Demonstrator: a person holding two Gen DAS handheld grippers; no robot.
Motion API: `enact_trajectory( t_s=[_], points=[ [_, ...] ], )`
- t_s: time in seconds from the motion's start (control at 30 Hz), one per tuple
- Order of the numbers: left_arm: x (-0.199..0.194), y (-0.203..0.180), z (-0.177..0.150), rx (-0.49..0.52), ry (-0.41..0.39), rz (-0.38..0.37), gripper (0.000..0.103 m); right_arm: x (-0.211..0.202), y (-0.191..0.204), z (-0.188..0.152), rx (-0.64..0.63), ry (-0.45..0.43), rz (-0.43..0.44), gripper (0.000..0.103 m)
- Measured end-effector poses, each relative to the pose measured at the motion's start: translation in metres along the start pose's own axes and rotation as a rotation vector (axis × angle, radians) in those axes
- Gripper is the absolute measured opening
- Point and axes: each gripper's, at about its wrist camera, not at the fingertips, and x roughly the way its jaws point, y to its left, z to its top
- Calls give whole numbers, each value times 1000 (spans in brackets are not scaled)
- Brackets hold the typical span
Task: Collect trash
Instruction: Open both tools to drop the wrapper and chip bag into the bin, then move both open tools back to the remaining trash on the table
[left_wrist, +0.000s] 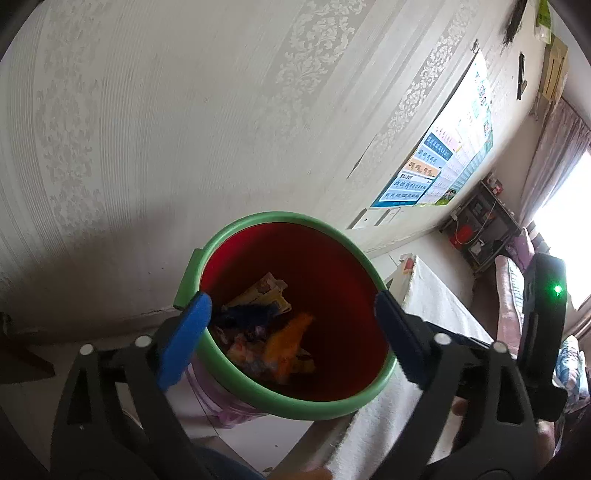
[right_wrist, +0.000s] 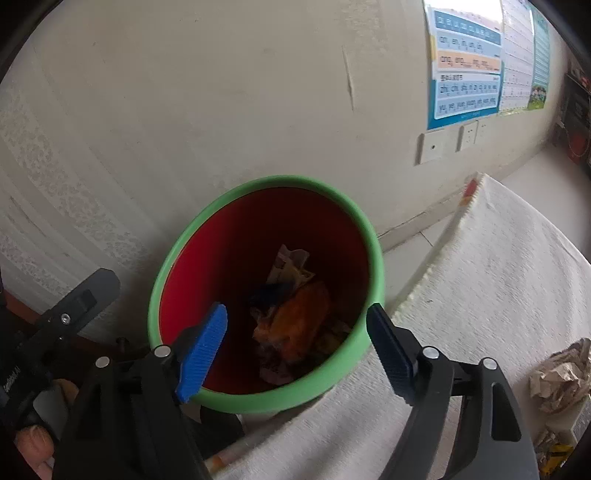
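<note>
1. My left gripper (left_wrist: 293, 325) hangs over the red bin (left_wrist: 288, 314), its blue-padded fingers (left_wrist: 184, 339) spread wide with nothing between them; the left pad lies over the bin's green rim (left_wrist: 258, 397) at about 9 o'clock and the right pad at about 3 o'clock.
2. My right gripper (right_wrist: 295, 347) is also released, jaws wide apart and holding nothing, its blue fingers (right_wrist: 201, 356) reaching over the same bin (right_wrist: 221, 258) from the 6 o'clock side.
3. The collected trash sits at the bottom of the bin: a pile of crumpled wrappers (left_wrist: 269, 332), with an orange wrapper (right_wrist: 295, 321) toward 5 o'clock, a pale printed packet (right_wrist: 288, 266) toward 12 o'clock and something dark blue between them.
4. The bin stands close to the patterned wall (left_wrist: 147, 129), just beside the edge of a surface under a white cloth (right_wrist: 498, 277) that runs off toward 3 o'clock.
5. On that cloth, at 4 o'clock in the right wrist view, lies a crumpled brown paper wad (right_wrist: 561, 376), well apart from the bin and outside my right gripper's span.
6. A blue-bordered chart (right_wrist: 467, 62) hangs on the wall at 1 o'clock, with white wall sockets (right_wrist: 432, 147) just under it.
7. In the right view my other gripper's black body (right_wrist: 70, 306) shows at 9 o'clock, beside the bin.
</note>
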Motion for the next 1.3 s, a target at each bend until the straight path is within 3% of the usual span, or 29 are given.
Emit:
enact_trajectory(
  t_s=[0.27, 0.53, 0.73, 0.87, 1.07, 1.2, 1.3],
  points=[
    [7, -3, 1, 13, 31, 25, 97, -26, -7, -9, 6, -35, -23, 95],
    [10, -10, -2, 52, 51, 51, 97, -59, -18, -39, 12, -65, -66, 96],
    [6, -27, -10, 103, 79, 44, 97, -91, -55, -70, 73, -84, -123, 96],
    [4, -44, -21, 119, 121, -11, 97, -116, -81, -91, 117, -112, -166, 96],
    [7, -93, -46, 244, 157, -92, 97, -152, -121, -118, 185, -139, -240, 96],
    [17, -127, -64, 293, 227, -197, 97, -171, -147, -137, 234, -144, -277, 96],
    [23, -151, -79, 354, 268, -231, 97, -181, -160, -148, 258, -147, -289, 96]
  ],
)
